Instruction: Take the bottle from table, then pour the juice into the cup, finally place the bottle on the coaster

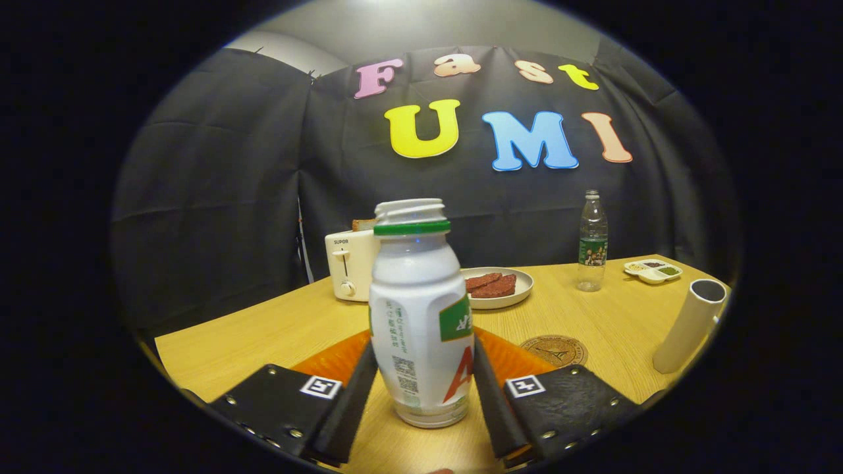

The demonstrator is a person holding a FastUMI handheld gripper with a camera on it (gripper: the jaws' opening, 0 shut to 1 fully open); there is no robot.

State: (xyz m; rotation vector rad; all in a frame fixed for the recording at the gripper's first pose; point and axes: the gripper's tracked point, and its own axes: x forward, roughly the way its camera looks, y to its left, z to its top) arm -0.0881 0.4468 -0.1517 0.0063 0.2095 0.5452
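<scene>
A white juice bottle (pixel 420 316) with a green neck ring and no cap stands upright between my fingers, its base on or just above the wooden table (pixel 263 336). My gripper (pixel 421 372) is shut on the bottle, one finger pressing on each side of its lower body. Beyond the right finger a round brown coaster (pixel 554 350) lies flat on the table. Farther right, past the coaster, stands a tall white cup (pixel 688 326) with its mouth open upward.
Behind the bottle a white toaster (pixel 351 263) holds a slice of bread. A plate (pixel 520 289) with reddish slices sits beside it. A clear water bottle (pixel 593 243) and a small divided tray (pixel 653 270) stand at the far right by the black cloth wall.
</scene>
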